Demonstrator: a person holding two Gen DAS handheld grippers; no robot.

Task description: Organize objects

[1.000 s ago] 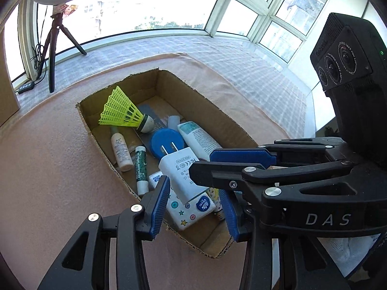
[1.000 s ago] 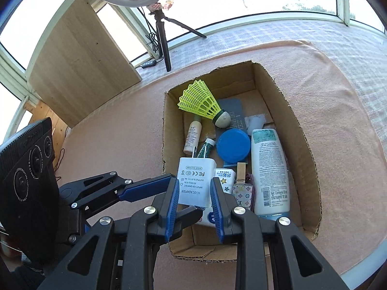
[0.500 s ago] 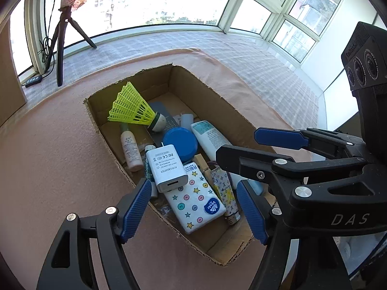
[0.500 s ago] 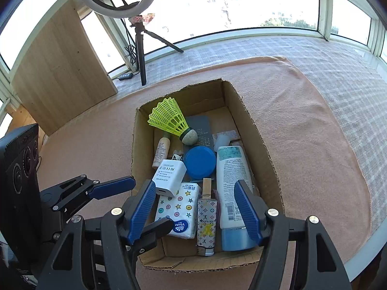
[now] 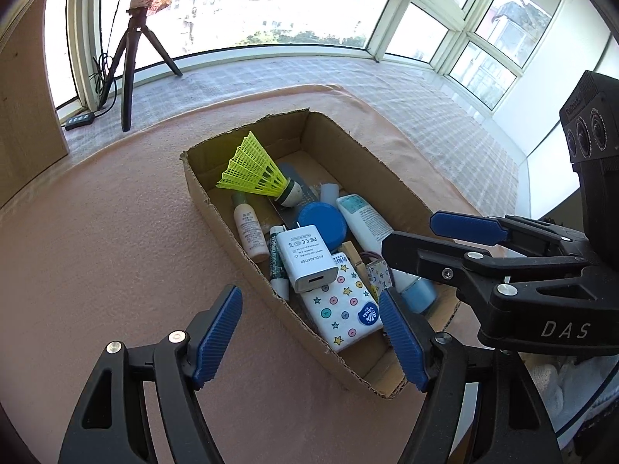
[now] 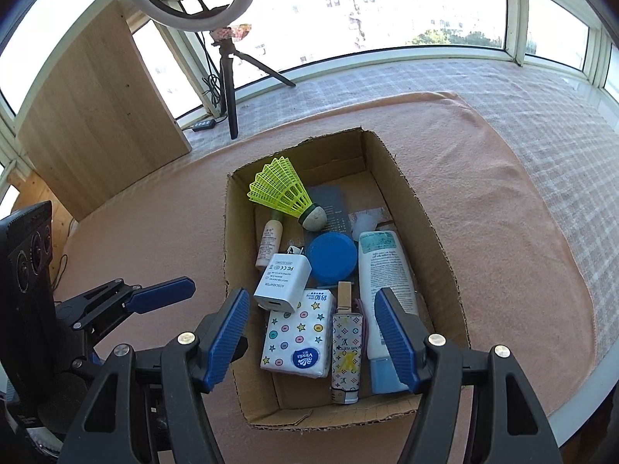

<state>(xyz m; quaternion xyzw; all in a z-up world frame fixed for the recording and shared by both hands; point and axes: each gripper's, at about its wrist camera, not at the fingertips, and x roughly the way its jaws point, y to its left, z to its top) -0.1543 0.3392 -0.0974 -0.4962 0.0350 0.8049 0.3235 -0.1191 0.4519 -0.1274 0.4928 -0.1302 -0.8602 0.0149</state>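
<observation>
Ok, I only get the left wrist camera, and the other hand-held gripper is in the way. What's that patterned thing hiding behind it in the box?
Observer: In the right wrist view it's a slim patterned stick with a yellow mark. It lies flat between the tissue pack and the white tube.
Operator: Is the clothespin clipped onto it?
Observer: The wooden clothespin lies in line with the stick's far end. I cannot tell whether it is clipped on.
Operator: Is the right hand-held gripper holding anything?
Observer: No. The right hand-held gripper is open over the near end of the cardboard box, and its pads press on nothing.
</observation>
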